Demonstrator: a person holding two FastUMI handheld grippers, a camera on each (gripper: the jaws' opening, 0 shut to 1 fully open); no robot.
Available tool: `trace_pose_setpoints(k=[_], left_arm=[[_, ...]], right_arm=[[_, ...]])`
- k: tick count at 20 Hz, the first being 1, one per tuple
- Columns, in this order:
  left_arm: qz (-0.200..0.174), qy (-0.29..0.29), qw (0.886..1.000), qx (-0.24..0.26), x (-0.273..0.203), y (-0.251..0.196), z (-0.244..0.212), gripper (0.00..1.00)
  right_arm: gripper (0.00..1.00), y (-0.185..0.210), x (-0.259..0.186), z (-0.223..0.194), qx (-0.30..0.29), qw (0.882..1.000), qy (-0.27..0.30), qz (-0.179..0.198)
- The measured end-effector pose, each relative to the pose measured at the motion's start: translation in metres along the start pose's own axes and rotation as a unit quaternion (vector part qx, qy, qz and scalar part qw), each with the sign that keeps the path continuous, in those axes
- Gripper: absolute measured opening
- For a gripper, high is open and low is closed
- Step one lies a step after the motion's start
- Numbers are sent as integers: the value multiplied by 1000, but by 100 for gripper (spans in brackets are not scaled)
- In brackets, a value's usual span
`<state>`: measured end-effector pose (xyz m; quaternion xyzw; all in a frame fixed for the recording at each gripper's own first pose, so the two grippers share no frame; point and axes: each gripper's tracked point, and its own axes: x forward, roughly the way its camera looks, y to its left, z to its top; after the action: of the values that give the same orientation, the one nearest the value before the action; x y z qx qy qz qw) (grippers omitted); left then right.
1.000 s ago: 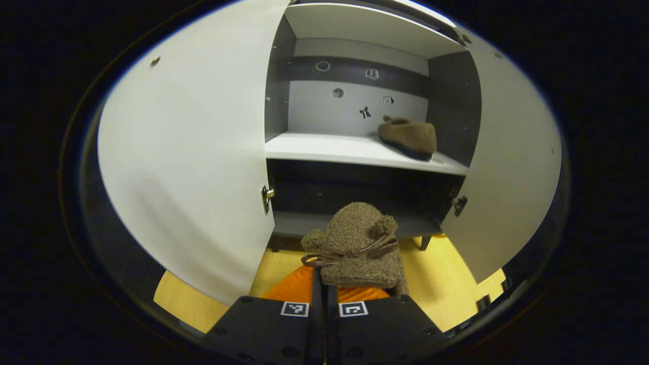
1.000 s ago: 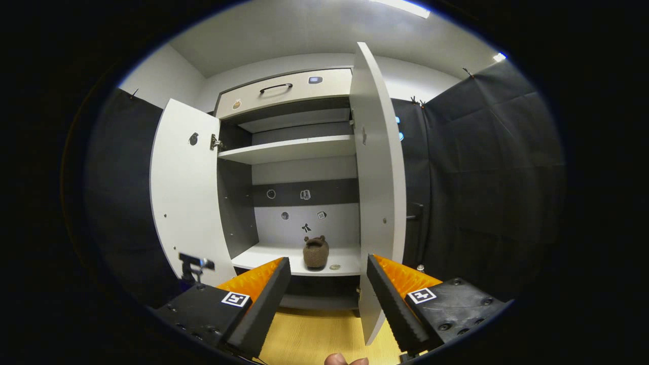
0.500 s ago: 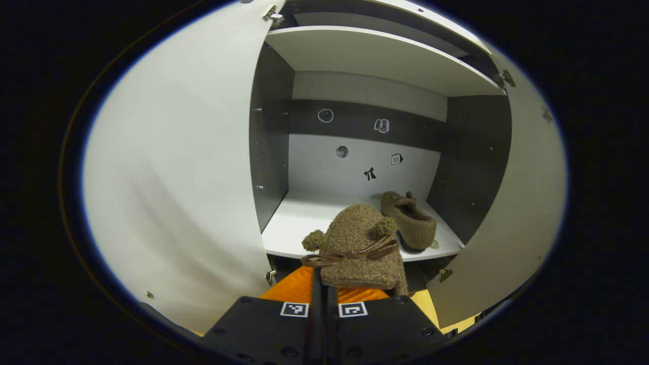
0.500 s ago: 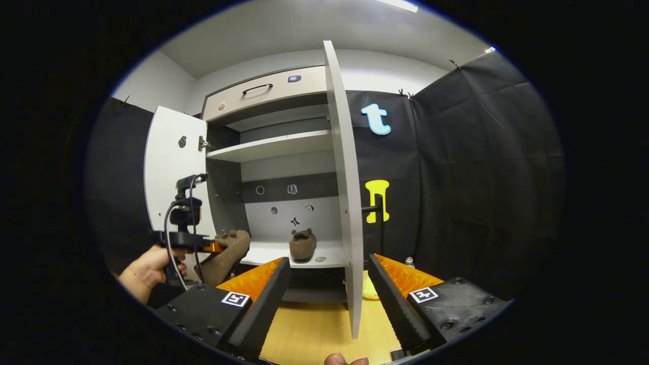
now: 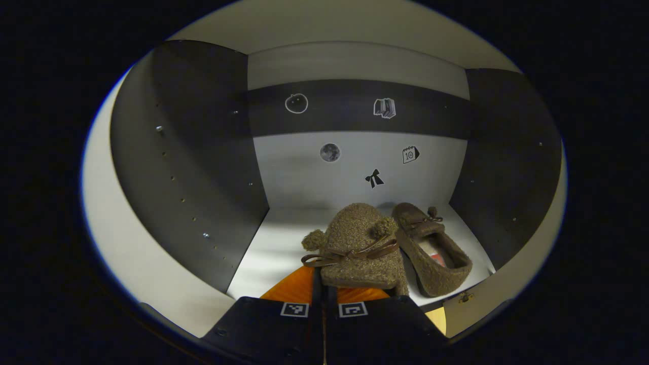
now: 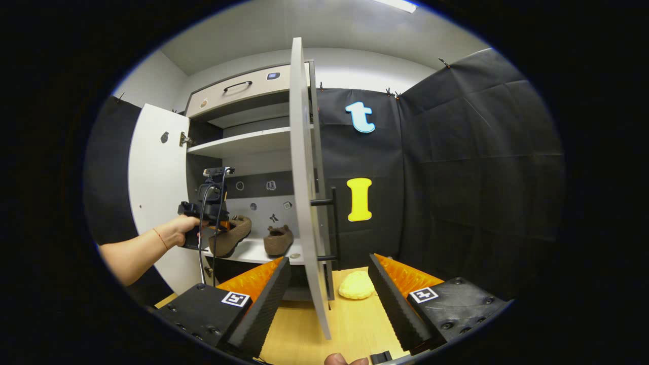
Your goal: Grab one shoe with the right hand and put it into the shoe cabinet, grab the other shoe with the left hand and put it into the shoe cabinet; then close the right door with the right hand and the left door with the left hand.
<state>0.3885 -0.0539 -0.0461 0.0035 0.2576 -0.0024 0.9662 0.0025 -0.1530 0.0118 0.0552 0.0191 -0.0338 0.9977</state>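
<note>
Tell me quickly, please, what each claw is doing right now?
Left claw: closed on the fuzzy brown shoe, over the cabinet shelf.
Right claw: open, holding nothing.

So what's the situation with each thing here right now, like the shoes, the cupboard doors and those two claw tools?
Left gripper: shut on the held shoe.
Held shoe: in the air over the shelf, not yet set down.
Other shoe: lying on the shelf.
Right gripper: open, holding nothing.
Left door: open.
Right door: open, seen edge-on.
Drawer: closed.
Yellow lump: lying on the floor.
</note>
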Motion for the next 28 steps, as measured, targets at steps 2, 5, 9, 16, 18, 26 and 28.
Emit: trace_pose_setpoints(k=[2, 5, 9, 16, 18, 26, 28], left_arm=[[10, 11, 1000, 7, 28, -3, 5, 7], [21, 36, 999, 9, 66, -6, 2, 7], [39, 63, 997, 15, 100, -1, -10, 7], [45, 76, 995, 41, 105, -1, -15, 10], [45, 73, 994, 62, 97, -3, -13, 16], [35, 41, 995, 84, 49, -1, -7, 81], [23, 27, 997, 74, 30, -2, -6, 91]], right_arm=[[98, -19, 3, -4, 1, 1000, 4, -17], [98, -47, 6, -6, 2, 999, 6, -45], [98, -78, 9, -6, 7, 997, 9, -78], [98, -96, 4, -9, 13, 994, 9, -109], [98, -95, 1, -12, 15, 994, 12, -111], [98, -86, -13, -16, 16, 994, 17, -102], [98, -83, -12, -17, 12, 995, 20, -97]])
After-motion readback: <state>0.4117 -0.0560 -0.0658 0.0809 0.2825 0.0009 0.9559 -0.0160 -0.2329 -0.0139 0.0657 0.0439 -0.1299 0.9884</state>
